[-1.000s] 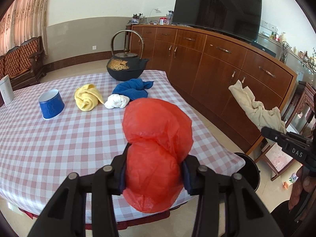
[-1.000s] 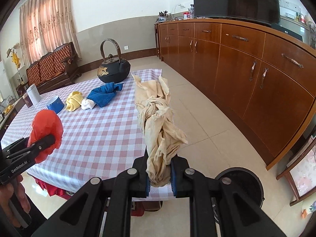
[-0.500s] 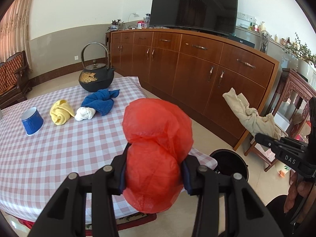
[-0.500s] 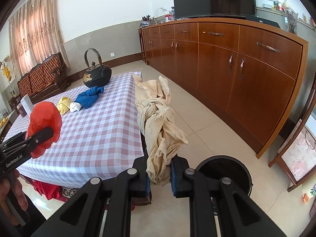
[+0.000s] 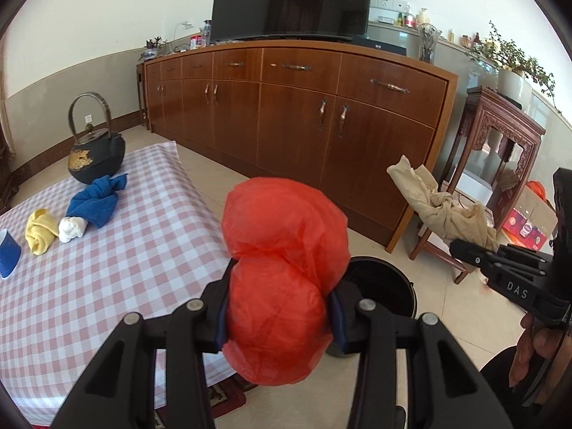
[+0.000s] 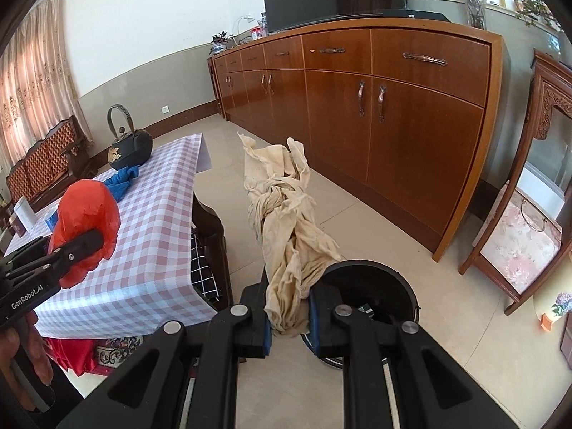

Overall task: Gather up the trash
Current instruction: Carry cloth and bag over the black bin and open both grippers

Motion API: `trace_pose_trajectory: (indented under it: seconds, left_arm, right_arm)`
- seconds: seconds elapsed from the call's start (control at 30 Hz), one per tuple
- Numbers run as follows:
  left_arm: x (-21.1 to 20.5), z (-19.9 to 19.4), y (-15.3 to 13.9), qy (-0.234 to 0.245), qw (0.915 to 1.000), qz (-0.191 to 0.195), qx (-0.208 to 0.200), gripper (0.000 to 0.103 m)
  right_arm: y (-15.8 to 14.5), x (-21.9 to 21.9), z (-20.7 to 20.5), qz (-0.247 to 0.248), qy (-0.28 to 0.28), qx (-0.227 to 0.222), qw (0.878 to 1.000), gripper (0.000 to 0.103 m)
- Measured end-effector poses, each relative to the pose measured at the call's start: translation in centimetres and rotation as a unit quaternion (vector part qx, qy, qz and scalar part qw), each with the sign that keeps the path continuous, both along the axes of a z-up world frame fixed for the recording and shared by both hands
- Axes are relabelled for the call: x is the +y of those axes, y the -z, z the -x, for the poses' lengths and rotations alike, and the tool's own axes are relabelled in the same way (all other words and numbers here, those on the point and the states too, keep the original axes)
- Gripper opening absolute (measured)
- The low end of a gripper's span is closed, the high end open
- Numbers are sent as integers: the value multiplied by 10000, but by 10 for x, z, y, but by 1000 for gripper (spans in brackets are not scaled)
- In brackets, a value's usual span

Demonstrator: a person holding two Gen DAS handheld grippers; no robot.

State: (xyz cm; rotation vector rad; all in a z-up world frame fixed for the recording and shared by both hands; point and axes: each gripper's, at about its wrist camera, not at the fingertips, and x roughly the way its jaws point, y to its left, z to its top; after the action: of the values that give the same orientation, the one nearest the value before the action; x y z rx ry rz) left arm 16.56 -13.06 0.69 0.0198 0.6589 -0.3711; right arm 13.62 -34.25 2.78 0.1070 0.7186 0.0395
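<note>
My left gripper (image 5: 279,312) is shut on a crumpled red plastic bag (image 5: 282,275) and holds it off the table's near corner; it also shows in the right wrist view (image 6: 85,225). My right gripper (image 6: 287,312) is shut on a twisted beige rag (image 6: 286,221), also seen in the left wrist view (image 5: 443,207). A black round trash bin (image 6: 371,293) stands on the floor just beyond both grippers, partly hidden behind the bag in the left wrist view (image 5: 382,286).
A table with a pink checked cloth (image 5: 107,268) carries a black iron teapot (image 5: 94,153), a blue cloth (image 5: 96,202), a yellow cloth (image 5: 39,230), a white wad (image 5: 71,228) and a blue cup (image 5: 7,257). A long wooden sideboard (image 5: 321,114) and a carved side table (image 5: 500,157) stand behind the bin.
Both grippers have swung right, away from the table and toward the bin, which is now close below them. Both holds are unchanged.
</note>
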Motion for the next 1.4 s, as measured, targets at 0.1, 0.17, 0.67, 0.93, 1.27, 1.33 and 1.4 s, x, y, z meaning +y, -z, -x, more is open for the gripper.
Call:
trace_pose_trajectory:
  seconds: [0.1, 0.17, 0.67, 0.93, 1.27, 1.33, 1.4]
  left_arm:
    - [-19, -3, 4, 206, 9998, -48, 34, 45]
    - [-31, -5, 7, 344, 9994, -79, 71, 45]
    - [-110, -22, 43, 1091, 9928, -210, 457, 45]
    - [-143, -43, 87, 1377, 9850, -327, 990, 45]
    - [-171, -77, 144, 1440, 9737, -477, 1700, 45]
    - [-175, -83, 156, 1472, 9702, -367, 1890, 53]
    - [-175, -89, 165, 1248, 9730, -400, 1902, 80]
  right_arm:
    - [3, -16, 5, 6, 144, 53, 9999, 17]
    - [6, -27, 8, 6, 262, 77, 9996, 17]
    - [49, -84, 7, 50, 691, 608, 9957, 17]
    - [92, -95, -14, 302, 518, 1150, 9916, 17]
    - [155, -105, -54, 609, -75, 1980, 9783, 17]
    - [166, -106, -62, 632, -177, 2092, 9757, 17]
    - [181, -105, -73, 584, -357, 2259, 9717, 20]
